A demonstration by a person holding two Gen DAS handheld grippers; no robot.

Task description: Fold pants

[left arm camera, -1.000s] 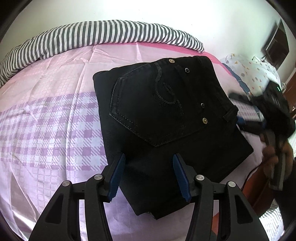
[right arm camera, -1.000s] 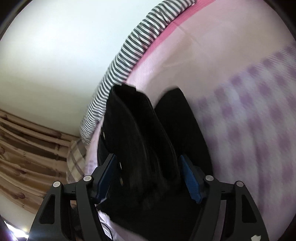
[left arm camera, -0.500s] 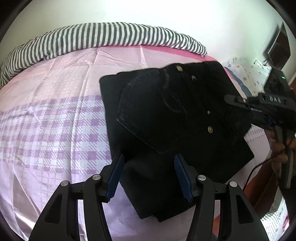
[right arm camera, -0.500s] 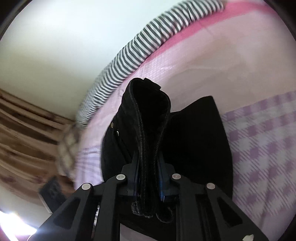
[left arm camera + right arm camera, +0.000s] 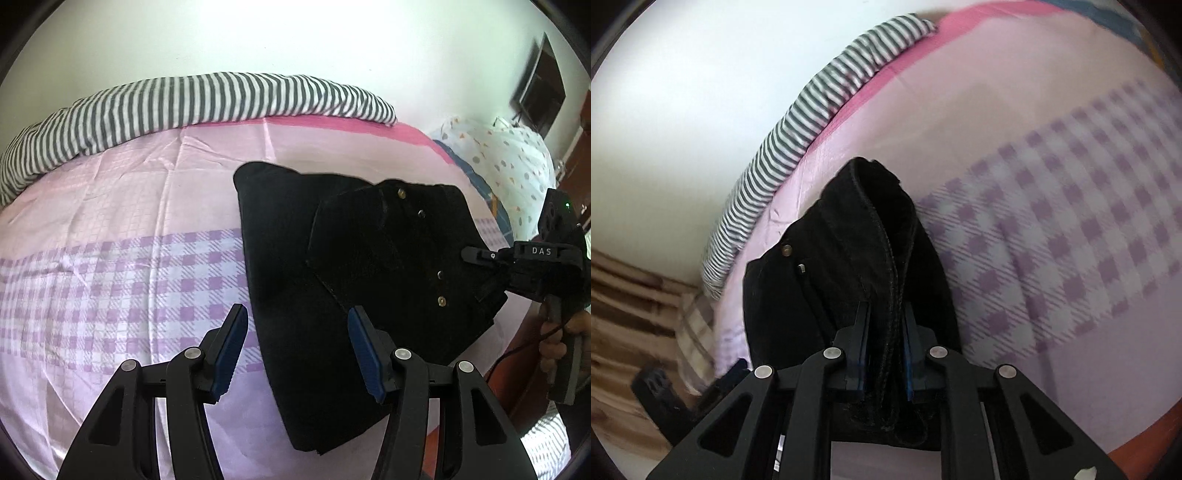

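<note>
Folded black pants [image 5: 332, 280] lie on a pink and purple checked bed sheet [image 5: 129, 266]. My left gripper [image 5: 295, 349] is open above the pants' near left edge and holds nothing. My right gripper [image 5: 884, 354] is shut on the pants' waistband edge [image 5: 882, 236] and lifts that side off the lower layer. In the left wrist view the right gripper [image 5: 480, 256] grips the pants' right side, with the rivets and the back pocket area raised and tilted.
A grey and white striped blanket [image 5: 177, 99] lies along the far edge of the bed by the white wall. A dotted white pillow [image 5: 506, 147] lies at the far right. A wall screen [image 5: 541, 88] hangs at the upper right.
My right gripper closed on the waistband edge and lifted it, folding the top layer leftward. The left gripper drew back a little to the left and stayed open.
</note>
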